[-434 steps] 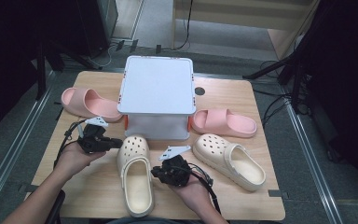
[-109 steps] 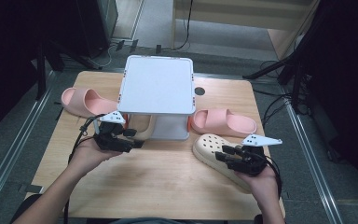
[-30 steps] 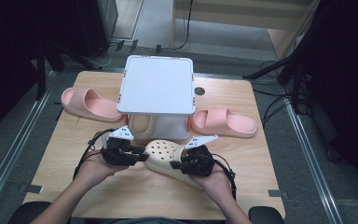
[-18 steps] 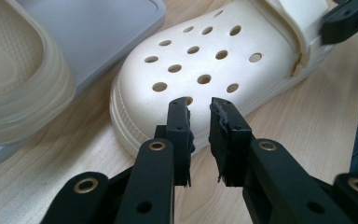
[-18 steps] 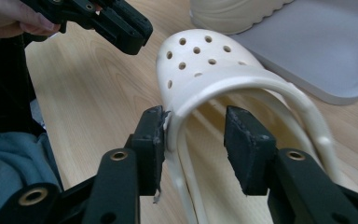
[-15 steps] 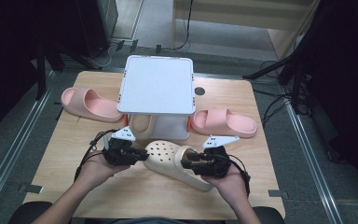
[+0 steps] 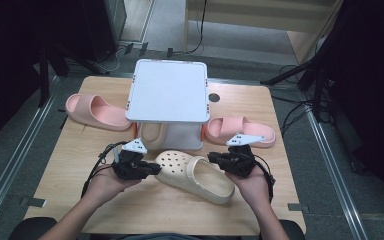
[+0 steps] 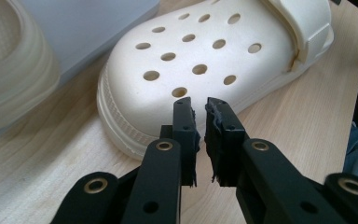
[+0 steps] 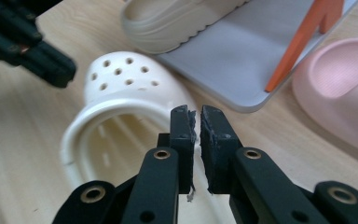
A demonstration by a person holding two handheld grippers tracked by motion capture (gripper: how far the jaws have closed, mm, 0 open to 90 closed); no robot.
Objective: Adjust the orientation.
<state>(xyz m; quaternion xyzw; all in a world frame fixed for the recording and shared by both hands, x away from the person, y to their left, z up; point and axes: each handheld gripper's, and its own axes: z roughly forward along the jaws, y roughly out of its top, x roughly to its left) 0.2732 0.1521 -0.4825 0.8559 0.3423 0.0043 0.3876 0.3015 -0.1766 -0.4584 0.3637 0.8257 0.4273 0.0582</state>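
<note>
Cream clog (image 7: 195,175) between both tongs

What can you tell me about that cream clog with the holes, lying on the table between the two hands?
The cream foam-like clog with round holes lies sole down on the wooden table, slantwise, its perforated toe toward the white shoe rack and the left gripper. Its heel strap is folded forward over the opening, and a ribbed band runs round the sole. Both grippers' jaws are nearly shut, empty, close beside it; whether they touch it is unclear.

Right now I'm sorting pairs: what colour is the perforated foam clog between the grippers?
Cream perforated foam clog, clearest in the left gripper view.
</note>
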